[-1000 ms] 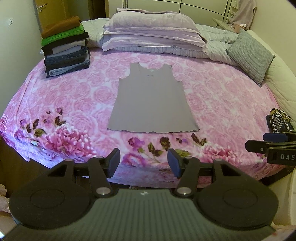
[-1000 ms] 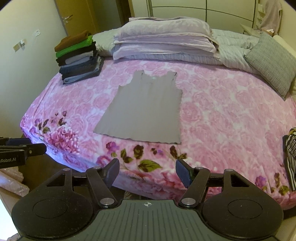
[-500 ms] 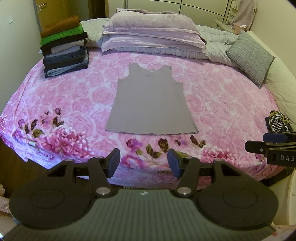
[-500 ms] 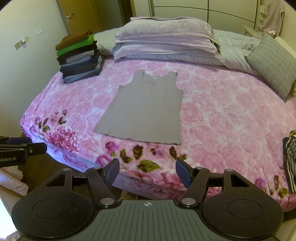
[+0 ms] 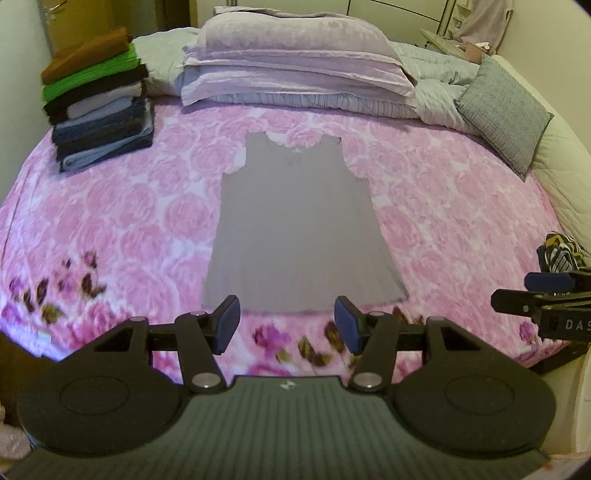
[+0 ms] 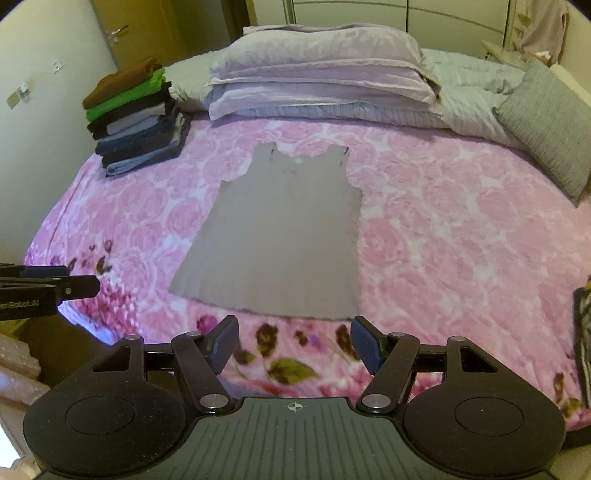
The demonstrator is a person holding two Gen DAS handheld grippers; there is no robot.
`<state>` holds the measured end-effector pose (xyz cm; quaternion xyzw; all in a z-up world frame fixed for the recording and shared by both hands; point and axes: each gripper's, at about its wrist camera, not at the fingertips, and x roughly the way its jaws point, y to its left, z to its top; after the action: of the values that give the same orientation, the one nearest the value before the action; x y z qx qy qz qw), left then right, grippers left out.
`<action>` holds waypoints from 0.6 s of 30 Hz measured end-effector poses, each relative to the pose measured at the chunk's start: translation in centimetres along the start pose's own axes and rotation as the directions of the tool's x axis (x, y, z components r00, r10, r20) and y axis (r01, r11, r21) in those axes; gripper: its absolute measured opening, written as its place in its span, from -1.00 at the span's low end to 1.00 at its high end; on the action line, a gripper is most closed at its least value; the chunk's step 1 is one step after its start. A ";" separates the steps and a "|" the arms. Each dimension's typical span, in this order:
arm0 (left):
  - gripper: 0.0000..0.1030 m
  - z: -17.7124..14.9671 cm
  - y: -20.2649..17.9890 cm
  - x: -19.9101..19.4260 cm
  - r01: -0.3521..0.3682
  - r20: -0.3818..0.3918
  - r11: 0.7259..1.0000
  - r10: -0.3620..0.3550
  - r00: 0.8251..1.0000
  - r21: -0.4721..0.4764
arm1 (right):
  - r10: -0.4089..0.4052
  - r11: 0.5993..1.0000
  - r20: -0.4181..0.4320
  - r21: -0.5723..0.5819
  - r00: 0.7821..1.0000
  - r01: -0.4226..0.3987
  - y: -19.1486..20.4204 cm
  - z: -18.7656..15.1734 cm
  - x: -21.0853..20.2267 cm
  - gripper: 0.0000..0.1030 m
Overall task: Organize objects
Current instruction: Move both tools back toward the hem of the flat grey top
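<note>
A grey sleeveless top (image 5: 299, 225) lies flat on the pink floral bedspread (image 5: 110, 221), neck away from me; it also shows in the right wrist view (image 6: 280, 236). My left gripper (image 5: 287, 325) is open and empty, just short of the top's hem. My right gripper (image 6: 293, 345) is open and empty, near the hem's right part. A stack of folded clothes (image 5: 98, 99) stands at the bed's far left, seen too in the right wrist view (image 6: 136, 114).
Pillows (image 5: 295, 70) and a grey cushion (image 5: 504, 114) lie at the head of the bed. A striped garment (image 5: 559, 251) lies at the right edge, also in the right wrist view (image 6: 583, 332). A wall and door (image 6: 147, 29) stand on the left.
Both grippers have moved forward toward the bed, so the grey top's hem is now close to the fingertips. Both stay open.
</note>
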<state>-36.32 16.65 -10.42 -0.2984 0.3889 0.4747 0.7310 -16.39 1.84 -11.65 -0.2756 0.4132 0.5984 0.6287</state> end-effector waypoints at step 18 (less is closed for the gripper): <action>0.03 12.9 6.6 15.7 0.099 -0.143 0.985 -0.078 0.987 0.139 | -0.058 0.974 -0.083 0.214 0.995 0.075 -1.3 9.5 12.2 0.24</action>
<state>-34.89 36.73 -17.58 -0.2931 0.4584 0.3903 0.7427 -14.02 16.03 -17.36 -0.2415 0.4904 0.5174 0.6584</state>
